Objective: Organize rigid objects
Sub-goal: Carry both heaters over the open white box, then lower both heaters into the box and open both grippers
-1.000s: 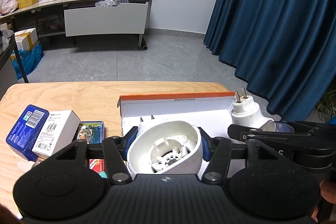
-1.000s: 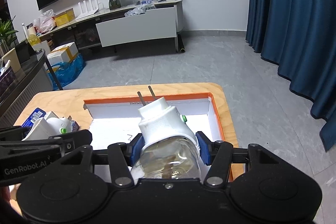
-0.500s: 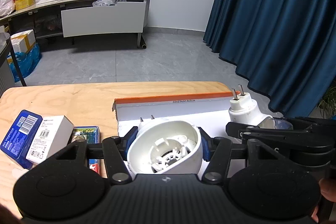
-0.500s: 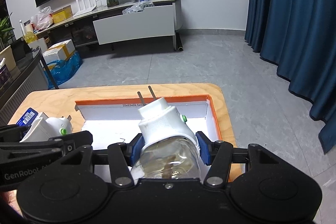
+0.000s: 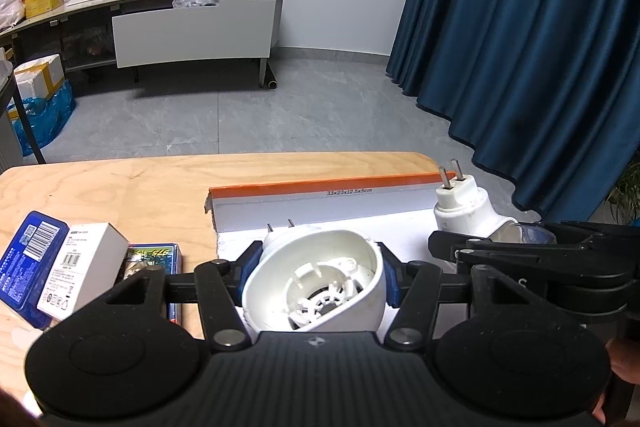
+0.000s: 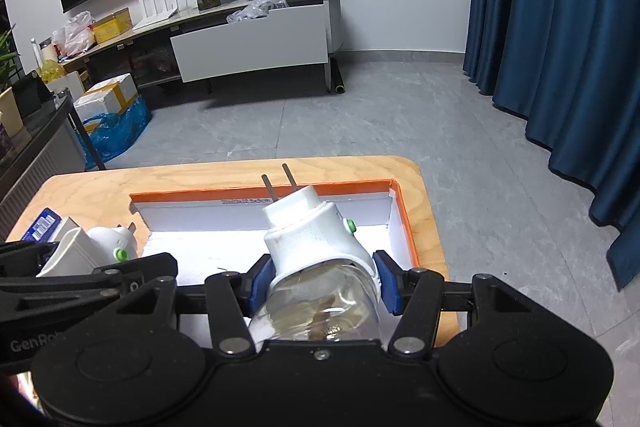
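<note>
Both plug-in devices nearer over orange-edged box (image 6: 400, 211), each between clamped pads.

The left gripper (image 5: 317, 277) is clamped on a white plastic plug-in casing (image 5: 316, 287). The right gripper (image 6: 318, 277) is clamped on a white plug-in vaporizer with clear bottle (image 6: 316, 267). Both are held level, side by side.

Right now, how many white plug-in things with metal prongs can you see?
2. One empty plug-in heater is in the left gripper; one plug-in heater with a clear bottle is in the right gripper. Both are over the orange-edged box.

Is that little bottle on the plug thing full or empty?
Nearly empty: the clear bottle shows only brownish traces inside, held in the right claw.
</note>
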Action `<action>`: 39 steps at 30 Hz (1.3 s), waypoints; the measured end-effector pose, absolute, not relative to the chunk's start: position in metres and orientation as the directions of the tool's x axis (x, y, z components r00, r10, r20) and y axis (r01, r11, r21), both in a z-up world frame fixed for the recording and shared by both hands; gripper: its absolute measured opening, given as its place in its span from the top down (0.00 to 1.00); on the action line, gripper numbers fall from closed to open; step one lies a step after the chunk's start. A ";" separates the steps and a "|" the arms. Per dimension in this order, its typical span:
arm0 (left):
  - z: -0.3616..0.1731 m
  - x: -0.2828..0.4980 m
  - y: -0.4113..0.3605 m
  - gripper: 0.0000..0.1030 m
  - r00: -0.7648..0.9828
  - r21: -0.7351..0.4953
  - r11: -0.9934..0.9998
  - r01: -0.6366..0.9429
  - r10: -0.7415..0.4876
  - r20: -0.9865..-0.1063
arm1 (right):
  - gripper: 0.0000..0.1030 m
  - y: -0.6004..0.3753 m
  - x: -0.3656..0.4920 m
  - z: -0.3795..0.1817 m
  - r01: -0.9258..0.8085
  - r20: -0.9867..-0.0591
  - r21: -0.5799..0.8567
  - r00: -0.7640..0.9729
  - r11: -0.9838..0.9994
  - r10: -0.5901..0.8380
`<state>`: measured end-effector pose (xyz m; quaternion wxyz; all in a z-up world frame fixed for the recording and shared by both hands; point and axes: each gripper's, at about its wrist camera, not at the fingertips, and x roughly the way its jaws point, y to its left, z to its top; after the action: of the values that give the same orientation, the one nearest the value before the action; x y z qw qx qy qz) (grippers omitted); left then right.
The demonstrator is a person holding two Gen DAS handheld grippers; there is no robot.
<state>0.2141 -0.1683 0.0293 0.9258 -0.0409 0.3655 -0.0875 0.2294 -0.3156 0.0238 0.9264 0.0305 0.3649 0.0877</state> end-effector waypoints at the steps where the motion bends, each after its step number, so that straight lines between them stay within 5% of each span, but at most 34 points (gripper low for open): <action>1: 0.029 0.215 -0.168 0.44 0.716 -0.142 0.981 0.131 -0.193 -0.671 | 0.37 -0.315 0.230 0.023 -0.138 -0.672 0.123 0.717 0.983 0.185; 18: 0.014 0.233 -0.181 0.44 0.696 -0.174 0.970 0.171 -0.244 -0.675 | 0.29 -0.335 0.207 0.042 -0.066 -0.583 0.128 0.803 0.990 0.129; 20: 0.012 0.235 -0.184 0.36 0.689 -0.186 0.963 0.193 -0.268 -0.673 | 0.29 -0.340 0.198 0.048 -0.061 -0.567 0.139 0.813 0.988 0.130; 22: 0.015 0.232 -0.185 0.13 0.694 -0.185 0.963 0.194 -0.268 -0.668 | 0.28 -0.341 0.190 0.053 -0.052 -0.558 0.126 0.822 0.991 0.114; 39: 0.054 0.137 -0.142 0.02 0.714 -0.150 0.979 0.138 -0.203 -0.670 | 0.15 -0.323 0.114 0.069 -0.079 -0.554 0.189 0.815 0.979 0.172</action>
<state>0.1366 -0.1420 0.0541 0.9247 -0.0446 0.3668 -0.0921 0.1140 -0.3234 0.0685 0.9493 0.0787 0.2971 0.0662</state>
